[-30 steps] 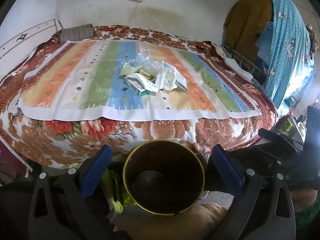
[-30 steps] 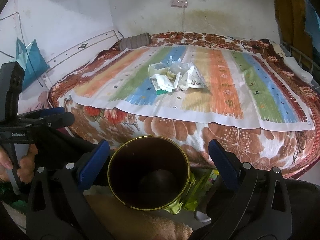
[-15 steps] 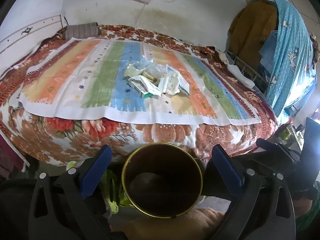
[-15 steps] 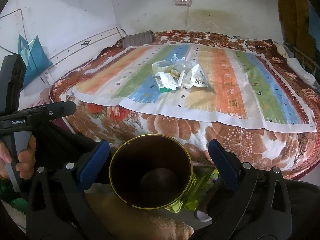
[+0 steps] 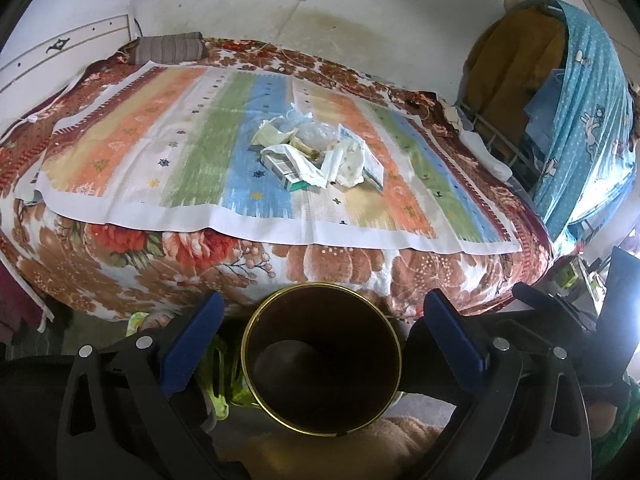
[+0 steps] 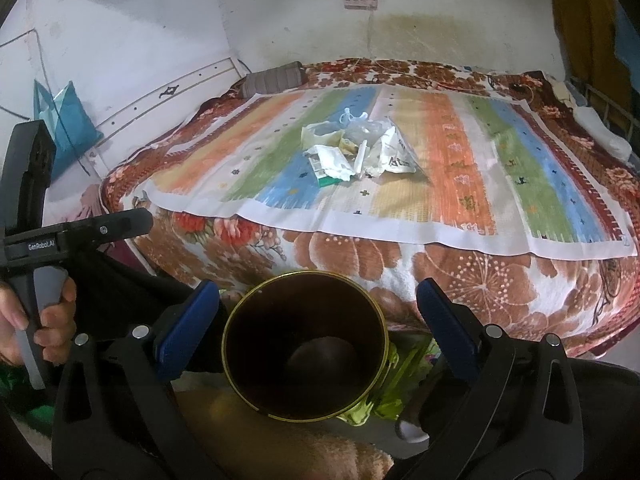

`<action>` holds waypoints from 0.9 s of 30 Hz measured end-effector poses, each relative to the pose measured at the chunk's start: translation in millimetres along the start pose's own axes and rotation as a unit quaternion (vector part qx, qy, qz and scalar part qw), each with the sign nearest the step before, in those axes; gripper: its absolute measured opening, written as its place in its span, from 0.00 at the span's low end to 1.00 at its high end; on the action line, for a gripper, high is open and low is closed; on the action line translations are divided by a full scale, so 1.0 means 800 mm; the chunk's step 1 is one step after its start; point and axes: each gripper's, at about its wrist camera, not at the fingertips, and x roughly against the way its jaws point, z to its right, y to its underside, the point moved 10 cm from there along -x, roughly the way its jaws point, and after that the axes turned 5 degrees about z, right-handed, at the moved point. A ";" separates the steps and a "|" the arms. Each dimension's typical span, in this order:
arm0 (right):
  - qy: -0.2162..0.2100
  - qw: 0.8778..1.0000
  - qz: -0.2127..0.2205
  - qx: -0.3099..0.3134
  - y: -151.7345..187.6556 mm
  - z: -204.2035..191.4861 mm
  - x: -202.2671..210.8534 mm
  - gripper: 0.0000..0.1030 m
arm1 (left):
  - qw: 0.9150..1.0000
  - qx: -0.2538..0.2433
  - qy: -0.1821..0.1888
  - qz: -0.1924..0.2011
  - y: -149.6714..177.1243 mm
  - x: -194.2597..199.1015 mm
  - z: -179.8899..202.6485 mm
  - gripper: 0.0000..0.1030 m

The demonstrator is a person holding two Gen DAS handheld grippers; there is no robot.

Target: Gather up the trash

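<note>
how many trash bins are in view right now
1. The brown gold-rimmed bin stands on the floor in front of the bed, seen between both open grippers; no other is visible.

Left tongs: matte black plastic arms, triangular cut-outs, round silver screws at pivots, blue pads on inner faces. Right tongs: same build, black frame, silver screws, blue pads. Left unit seen from right wrist camera: black body, white "GenRobot.AI" lettering, one small screw, grey trigger lever under hand. Green garment at frame edges.
</note>
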 end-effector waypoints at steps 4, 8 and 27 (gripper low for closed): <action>-0.005 1.000 0.000 -0.004 -0.006 -0.001 -0.003 0.91 | 1.000 0.007 0.008 -0.010 -0.009 -0.009 0.000 0.94; -0.008 1.000 -0.001 -0.005 -0.013 -0.003 -0.005 0.91 | 0.999 0.012 0.011 -0.031 -0.016 -0.024 -0.003 0.94; 0.006 1.000 0.002 0.014 -0.081 0.018 -0.037 0.89 | 0.998 -0.026 -0.006 -0.050 -0.087 -0.072 -0.002 0.94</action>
